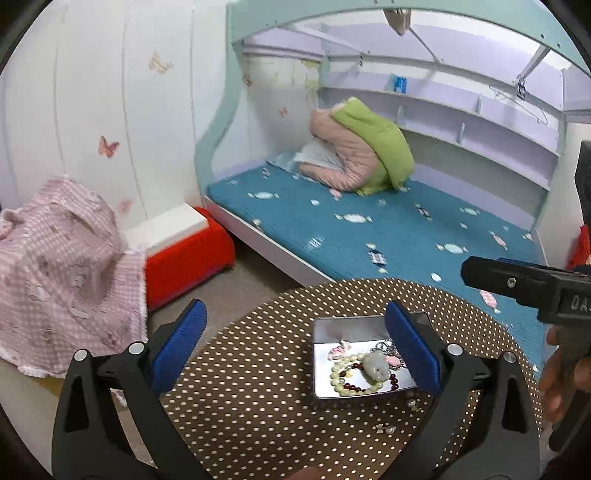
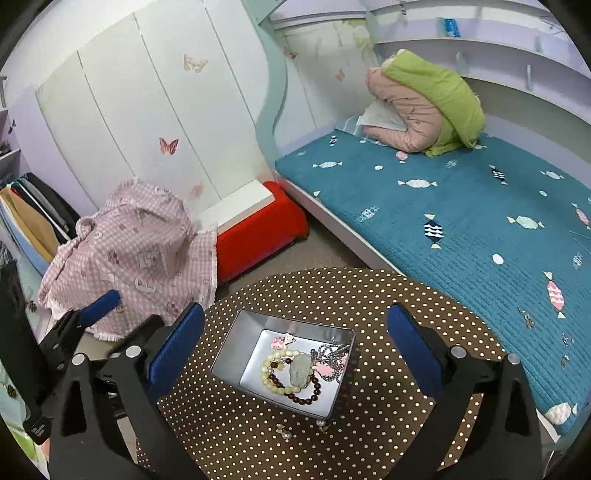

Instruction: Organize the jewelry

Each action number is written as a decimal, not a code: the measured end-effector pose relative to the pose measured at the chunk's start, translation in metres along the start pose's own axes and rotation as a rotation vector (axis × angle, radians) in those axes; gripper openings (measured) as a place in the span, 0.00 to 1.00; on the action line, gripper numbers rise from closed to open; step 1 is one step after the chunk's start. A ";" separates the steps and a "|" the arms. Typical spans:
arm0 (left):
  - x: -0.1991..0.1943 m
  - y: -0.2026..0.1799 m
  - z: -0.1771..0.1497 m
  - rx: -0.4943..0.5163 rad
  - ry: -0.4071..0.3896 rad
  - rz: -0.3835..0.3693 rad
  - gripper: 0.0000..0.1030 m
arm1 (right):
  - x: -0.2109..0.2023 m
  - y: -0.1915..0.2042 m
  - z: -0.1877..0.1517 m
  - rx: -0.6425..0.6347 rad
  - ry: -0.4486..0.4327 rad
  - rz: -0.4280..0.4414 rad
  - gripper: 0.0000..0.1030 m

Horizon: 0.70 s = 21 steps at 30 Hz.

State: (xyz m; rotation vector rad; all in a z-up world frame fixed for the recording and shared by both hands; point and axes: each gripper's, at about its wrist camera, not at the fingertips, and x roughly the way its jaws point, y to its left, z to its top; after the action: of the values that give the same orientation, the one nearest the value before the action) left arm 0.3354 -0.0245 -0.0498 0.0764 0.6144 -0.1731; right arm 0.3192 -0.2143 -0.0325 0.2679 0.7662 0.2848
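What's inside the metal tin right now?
The tin holds a pale bead bracelet, dark red bead bracelet, jade pendant, silver chain and pink charms. Anything beneath the pile is hidden.

We're in a home, a child's bedroom. A built-in bed (image 2: 461, 221) with a teal candy-print cover sits under a curved pastel frame (image 1: 406, 14), lilac shelves (image 1: 480, 122) running along its back wall. Folded pink and green quilts (image 2: 428, 110) are piled at the bed's far end. We see butterfly stickers (image 2: 168, 145) on white wardrobe doors (image 2: 122, 122), a red-and-white storage box (image 2: 258, 221) on the floor, and pink checked fabric (image 2: 136, 254) draped beside it.
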 end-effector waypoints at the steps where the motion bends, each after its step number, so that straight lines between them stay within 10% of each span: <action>1: -0.006 0.001 0.001 -0.003 -0.011 0.005 0.95 | -0.005 0.001 0.000 0.000 -0.010 -0.002 0.93; 21: -0.167 0.005 -0.020 -0.052 -0.256 0.048 0.95 | -0.130 0.038 -0.049 -0.132 -0.235 -0.026 0.93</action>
State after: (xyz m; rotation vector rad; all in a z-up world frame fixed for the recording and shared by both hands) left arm 0.1907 0.0064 0.0308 0.0182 0.3614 -0.1179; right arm 0.1890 -0.2173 0.0293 0.1634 0.5160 0.2726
